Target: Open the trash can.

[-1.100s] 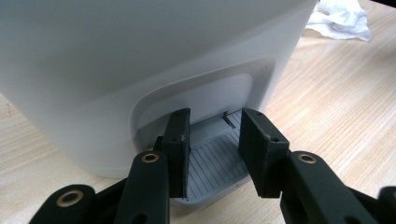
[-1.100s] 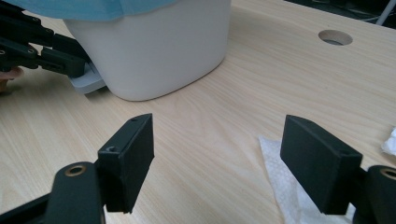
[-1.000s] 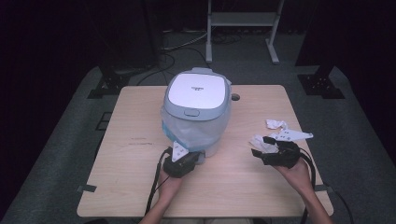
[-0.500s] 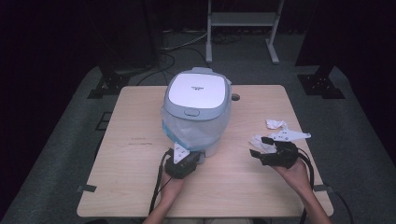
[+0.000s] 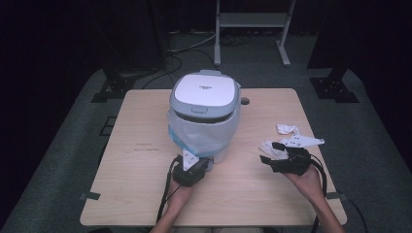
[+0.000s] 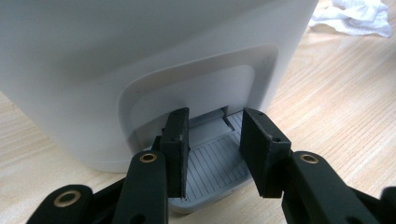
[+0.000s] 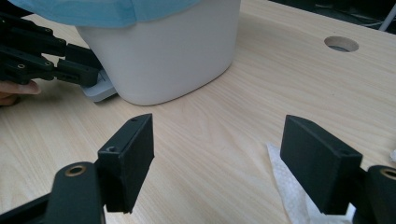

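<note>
Item one: a white bin with a grey-rimmed flat lid, standing mid-surface, slightly toward the far side. I see a pale blue bag liner hanging out from under its lid. At its near base sits a grey ribbed foot pedal, set into a recess.

Item two: my left claw, at the bin's near base. In the left gripper view its jaws stand a little apart, one on either side over the pedal, gripping nothing that I can see.

Item three: my right claw, near the right edge of the wooden surface, well apart from the bin. Its jaws are spread wide and empty, above bare wood.

Item four: crumpled white paper, on the surface just beyond the right claw; another white scrap lies by its right jaw.

Item five: a round hole in the surface, just right of the bin.
</note>
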`<state>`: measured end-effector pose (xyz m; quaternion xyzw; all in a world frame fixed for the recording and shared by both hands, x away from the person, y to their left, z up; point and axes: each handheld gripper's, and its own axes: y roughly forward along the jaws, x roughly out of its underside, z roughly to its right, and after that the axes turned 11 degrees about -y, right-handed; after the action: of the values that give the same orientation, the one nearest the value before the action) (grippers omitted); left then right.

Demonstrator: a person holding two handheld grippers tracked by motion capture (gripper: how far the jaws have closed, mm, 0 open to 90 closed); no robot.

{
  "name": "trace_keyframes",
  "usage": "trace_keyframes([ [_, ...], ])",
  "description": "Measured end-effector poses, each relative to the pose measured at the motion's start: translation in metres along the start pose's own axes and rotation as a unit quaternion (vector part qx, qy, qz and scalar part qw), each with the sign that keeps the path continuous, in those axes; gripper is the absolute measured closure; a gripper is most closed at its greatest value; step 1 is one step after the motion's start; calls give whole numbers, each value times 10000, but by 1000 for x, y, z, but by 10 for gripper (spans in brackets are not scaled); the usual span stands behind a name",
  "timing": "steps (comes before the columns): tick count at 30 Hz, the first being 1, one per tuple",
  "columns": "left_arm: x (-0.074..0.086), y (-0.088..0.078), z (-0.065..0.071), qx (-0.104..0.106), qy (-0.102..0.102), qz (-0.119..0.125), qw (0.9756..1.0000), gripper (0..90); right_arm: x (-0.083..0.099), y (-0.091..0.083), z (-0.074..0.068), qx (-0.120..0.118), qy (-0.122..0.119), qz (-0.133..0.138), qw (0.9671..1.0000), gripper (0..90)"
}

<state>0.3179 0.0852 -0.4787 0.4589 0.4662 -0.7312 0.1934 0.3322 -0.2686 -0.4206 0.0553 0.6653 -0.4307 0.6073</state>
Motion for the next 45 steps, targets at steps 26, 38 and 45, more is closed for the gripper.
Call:
trace_keyframes([
  [26,-3,7,-3,50,-50,-400,9992,640,15,-18,33,509,533,-162,9972,246],
  [38,-3,7,-3,51,-52,-401,9992,640,30,1,52,735,733,-833,9911,253],
  [45,-3,7,-3,62,-73,-394,9992,640,34,25,60,944,524,-1325,9853,307],
])
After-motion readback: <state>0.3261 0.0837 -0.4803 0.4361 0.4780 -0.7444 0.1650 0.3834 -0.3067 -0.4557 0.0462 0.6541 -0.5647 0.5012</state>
